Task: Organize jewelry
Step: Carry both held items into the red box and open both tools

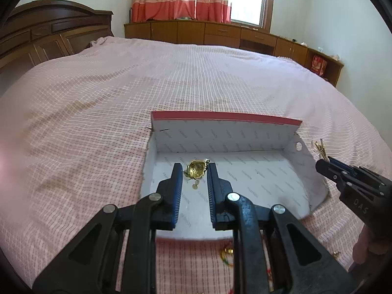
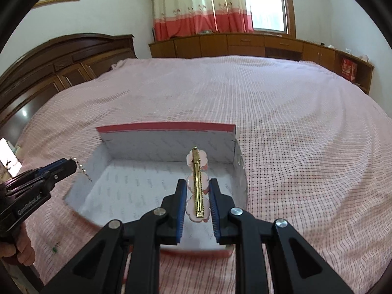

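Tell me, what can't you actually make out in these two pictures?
- Left wrist view: the gold pendant piece between the left tongs; its shape is too small and glary to read.
- Left wrist view: small gold and red trinkets on the pink checked bedspread, half hidden behind the tongs' black arm.
- Right wrist view: front of the pink flower hair clip; only its gold back shows.

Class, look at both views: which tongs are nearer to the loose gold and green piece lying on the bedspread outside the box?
Left. The left tongs hang almost above the gold and green piece; the right tongs are farther off, beyond the box's right wall.
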{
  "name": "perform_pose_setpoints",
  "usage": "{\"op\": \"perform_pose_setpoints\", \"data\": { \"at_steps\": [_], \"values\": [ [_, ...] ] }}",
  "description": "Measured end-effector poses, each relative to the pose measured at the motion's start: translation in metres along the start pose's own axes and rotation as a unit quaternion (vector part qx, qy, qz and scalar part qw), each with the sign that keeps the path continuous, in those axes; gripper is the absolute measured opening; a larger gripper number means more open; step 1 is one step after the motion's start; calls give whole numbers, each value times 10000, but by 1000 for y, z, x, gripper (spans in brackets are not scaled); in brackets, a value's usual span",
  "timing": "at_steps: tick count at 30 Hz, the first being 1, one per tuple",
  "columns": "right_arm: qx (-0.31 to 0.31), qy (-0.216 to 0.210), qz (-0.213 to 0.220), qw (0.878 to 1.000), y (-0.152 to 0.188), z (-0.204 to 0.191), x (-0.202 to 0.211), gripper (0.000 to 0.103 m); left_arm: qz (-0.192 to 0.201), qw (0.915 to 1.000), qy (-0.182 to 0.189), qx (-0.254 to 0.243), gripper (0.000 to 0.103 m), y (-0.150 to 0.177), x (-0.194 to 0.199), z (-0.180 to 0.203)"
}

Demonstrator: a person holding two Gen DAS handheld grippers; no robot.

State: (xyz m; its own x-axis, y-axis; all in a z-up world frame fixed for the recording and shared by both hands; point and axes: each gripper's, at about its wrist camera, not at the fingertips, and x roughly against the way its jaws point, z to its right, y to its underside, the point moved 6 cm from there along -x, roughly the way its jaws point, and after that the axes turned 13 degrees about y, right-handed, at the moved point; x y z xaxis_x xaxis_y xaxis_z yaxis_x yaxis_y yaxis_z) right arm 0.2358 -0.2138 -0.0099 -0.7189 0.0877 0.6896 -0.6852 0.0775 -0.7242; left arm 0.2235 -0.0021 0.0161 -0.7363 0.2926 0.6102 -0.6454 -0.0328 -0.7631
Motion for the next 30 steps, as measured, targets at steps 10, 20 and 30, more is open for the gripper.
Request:
{"op": "perform_pose_setpoints", "data": {
  "at_steps": [10, 20, 30],
  "values": [
    [193, 178, -439, 9987, -7, -9, -56, 20, -511, 9986, -40, 128, 11, -7, -62, -13],
    [92, 210, -953, 9952, -3, -10, -87, 21, -921, 9956, -109, 123, 12, -6, -95, -15],
    [-28, 96, -856, 9963, -11, -9, -79, 42, -980, 9950, -133, 143, 29, -8, -91, -14]
  ]
}}
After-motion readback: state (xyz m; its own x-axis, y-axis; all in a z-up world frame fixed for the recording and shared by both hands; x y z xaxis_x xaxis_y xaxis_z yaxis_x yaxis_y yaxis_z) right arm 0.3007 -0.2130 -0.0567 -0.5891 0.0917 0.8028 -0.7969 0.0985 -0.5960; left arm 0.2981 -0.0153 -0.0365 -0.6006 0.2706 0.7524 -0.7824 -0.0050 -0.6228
